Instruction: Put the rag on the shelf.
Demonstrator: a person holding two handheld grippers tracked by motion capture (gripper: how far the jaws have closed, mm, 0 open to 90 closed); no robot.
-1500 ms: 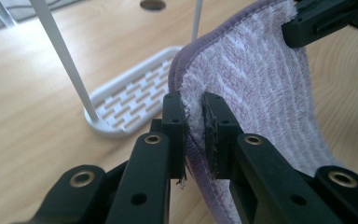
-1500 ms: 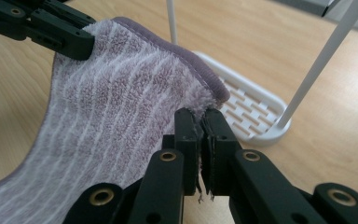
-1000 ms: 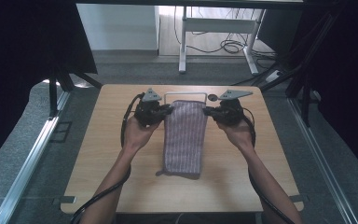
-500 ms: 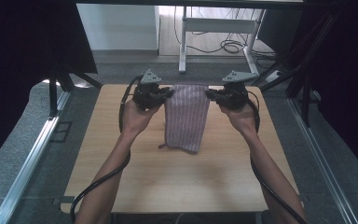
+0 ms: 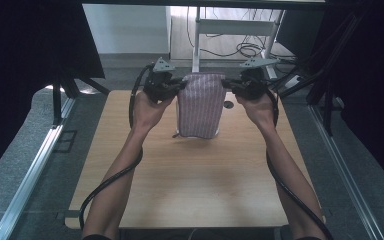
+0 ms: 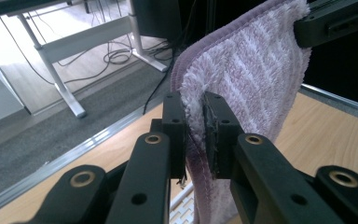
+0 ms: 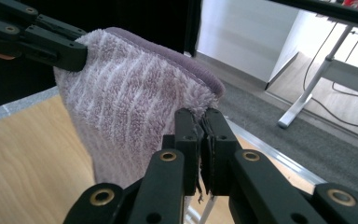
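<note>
Since the earlier frames both grippers have risen and gone toward the far edge of the surface (image 5: pixel 190 175), and the towel (image 5: pixel 200 105) that lay flat and long now hangs as a shorter curtain in the upper middle of the high view, its lower hem just touching or barely above the wood.

The left gripper (image 5: pixel 179 86) is clamped on the towel's upper left corner; in the left gripper view its jaws stand narrow with the pile squeezed between them (image 6: pixel 195 135). The right gripper (image 5: pixel 226 85) pinches the upper right corner in the same way, jaws nearly closed on the folded edge (image 7: pixel 200 140). The top edge runs roughly level between them, slightly slack.

The step in hand looks like lifting the towel to fold it or lay it out afresh. To do it well, both hands should stay at one height and the same distance apart, so the top edge keeps taut and the cloth hangs without a twist. Each grip sits close to the corner's edge, so a jerk could pull the pile free; a slow, even move is safer. When lowering, let the hanging hem land first, then carry the top edge over it so the sides line up.
</note>
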